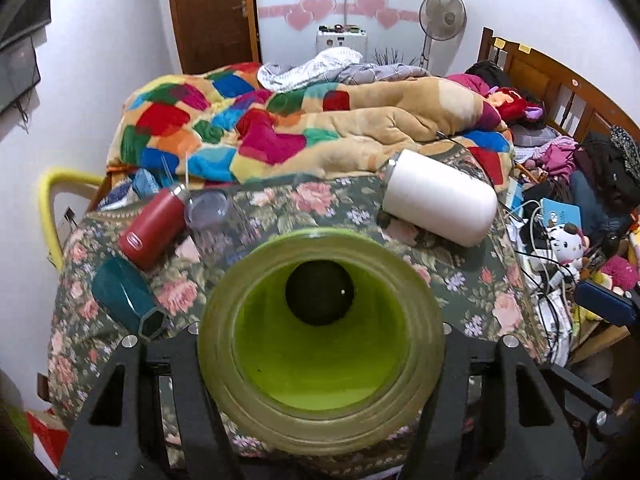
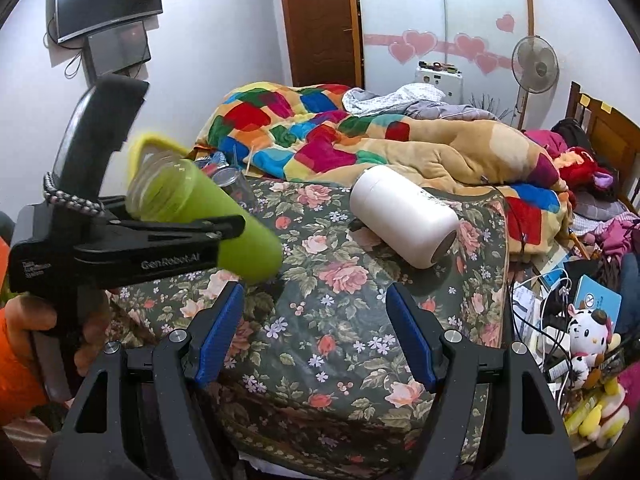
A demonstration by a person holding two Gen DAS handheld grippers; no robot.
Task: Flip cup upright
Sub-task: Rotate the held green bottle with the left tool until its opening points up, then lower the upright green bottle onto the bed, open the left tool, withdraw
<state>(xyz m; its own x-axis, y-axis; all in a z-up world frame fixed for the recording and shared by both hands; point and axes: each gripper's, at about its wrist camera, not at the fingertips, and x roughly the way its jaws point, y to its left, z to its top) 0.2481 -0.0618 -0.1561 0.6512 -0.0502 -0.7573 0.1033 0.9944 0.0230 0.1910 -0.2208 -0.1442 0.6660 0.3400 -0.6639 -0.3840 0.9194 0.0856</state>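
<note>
My left gripper [image 1: 320, 332] is shut on a green cup [image 1: 320, 344]; its open mouth faces the camera. In the right wrist view the same green cup [image 2: 208, 216] is held tilted in the air above the floral bedspread [image 2: 340, 320], base pointing down and to the right, with the left gripper [image 2: 224, 236] clamped around it. My right gripper [image 2: 316, 336] is open and empty, with blue pads [image 2: 218, 340], low over the bedspread. A white cup [image 1: 440, 198] lies on its side; it also shows in the right wrist view [image 2: 404, 222].
A red cup [image 1: 154, 224], a clear cup [image 1: 208, 210] and a teal cup [image 1: 124, 296] lie on their sides at the left. A patchwork blanket [image 1: 280, 128] is heaped behind. Cables, toys and clutter [image 2: 580, 340] crowd the right edge.
</note>
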